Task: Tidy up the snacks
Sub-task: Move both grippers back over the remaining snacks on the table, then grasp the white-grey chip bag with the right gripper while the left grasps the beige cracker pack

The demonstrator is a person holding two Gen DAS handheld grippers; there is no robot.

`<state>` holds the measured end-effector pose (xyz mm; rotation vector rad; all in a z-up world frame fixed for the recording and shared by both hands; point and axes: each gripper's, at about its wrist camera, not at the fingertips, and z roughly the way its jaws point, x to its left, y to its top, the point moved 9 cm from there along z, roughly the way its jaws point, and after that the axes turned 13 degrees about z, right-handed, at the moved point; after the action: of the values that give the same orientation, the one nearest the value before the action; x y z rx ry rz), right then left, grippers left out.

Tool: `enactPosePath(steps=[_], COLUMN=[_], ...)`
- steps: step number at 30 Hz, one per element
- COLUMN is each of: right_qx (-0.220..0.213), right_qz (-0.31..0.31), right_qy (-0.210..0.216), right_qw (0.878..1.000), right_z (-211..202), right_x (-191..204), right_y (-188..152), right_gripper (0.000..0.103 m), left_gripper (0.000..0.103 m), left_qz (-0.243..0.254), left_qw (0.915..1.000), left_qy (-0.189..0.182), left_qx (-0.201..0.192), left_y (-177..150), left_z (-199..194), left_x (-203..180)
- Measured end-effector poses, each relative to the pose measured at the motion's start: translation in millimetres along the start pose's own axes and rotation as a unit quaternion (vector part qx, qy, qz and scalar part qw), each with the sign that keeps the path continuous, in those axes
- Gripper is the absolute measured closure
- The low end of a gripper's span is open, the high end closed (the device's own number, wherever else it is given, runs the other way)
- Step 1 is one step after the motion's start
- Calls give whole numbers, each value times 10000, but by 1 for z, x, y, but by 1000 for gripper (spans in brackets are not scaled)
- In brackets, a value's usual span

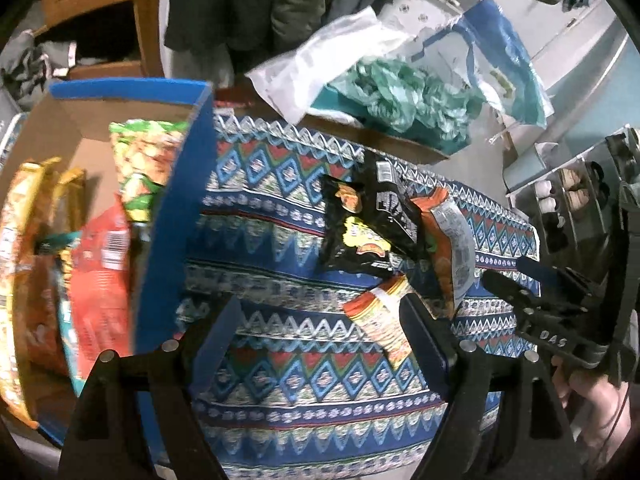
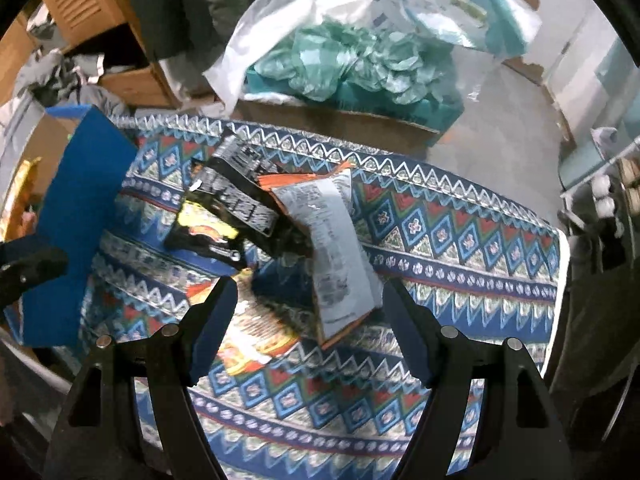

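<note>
A blue-sided cardboard box (image 1: 172, 216) stands on the left of the patterned cloth (image 1: 280, 360) and holds several snack packets, among them a red one (image 1: 102, 280) and a green one (image 1: 144, 160). A pile of loose packets lies on the cloth: a black one (image 1: 368, 220) (image 2: 228, 208), an orange one with a grey back (image 1: 452, 240) (image 2: 336, 256), and an orange-white one (image 1: 384, 320) (image 2: 248, 340). My left gripper (image 1: 324, 320) is open and empty between box and pile. My right gripper (image 2: 308, 300) (image 1: 516, 280) is open, low over the pile's near edge.
Behind the cloth stands a cardboard box (image 2: 340, 120) stuffed with teal plastic bags (image 2: 352, 64) and a white bag (image 1: 320, 60). A wooden cabinet (image 2: 92, 12) is at the back left. A rack of shoes (image 1: 568, 200) stands at the right. The box also shows at left (image 2: 80, 220).
</note>
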<state>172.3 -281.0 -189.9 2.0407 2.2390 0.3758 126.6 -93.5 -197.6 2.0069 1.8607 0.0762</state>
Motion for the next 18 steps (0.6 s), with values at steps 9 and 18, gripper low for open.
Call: enactPosePath(steps=[9,18], right_qx=[215,286], right_qz=[60,14], right_qy=[172,36], right_qw=[9996,9996], right_z=[47,79], right_x=[-12,-21], right_y=[12,15], right_gripper=[28,28], left_gripper=[20,20], left_qz=[-241,-708], left_qw=[9988,9958], left_qy=[-128,-167], left_qx=[401,563], left_y=[-2,-9], left_z=[52,77], left_x=[-26,-25])
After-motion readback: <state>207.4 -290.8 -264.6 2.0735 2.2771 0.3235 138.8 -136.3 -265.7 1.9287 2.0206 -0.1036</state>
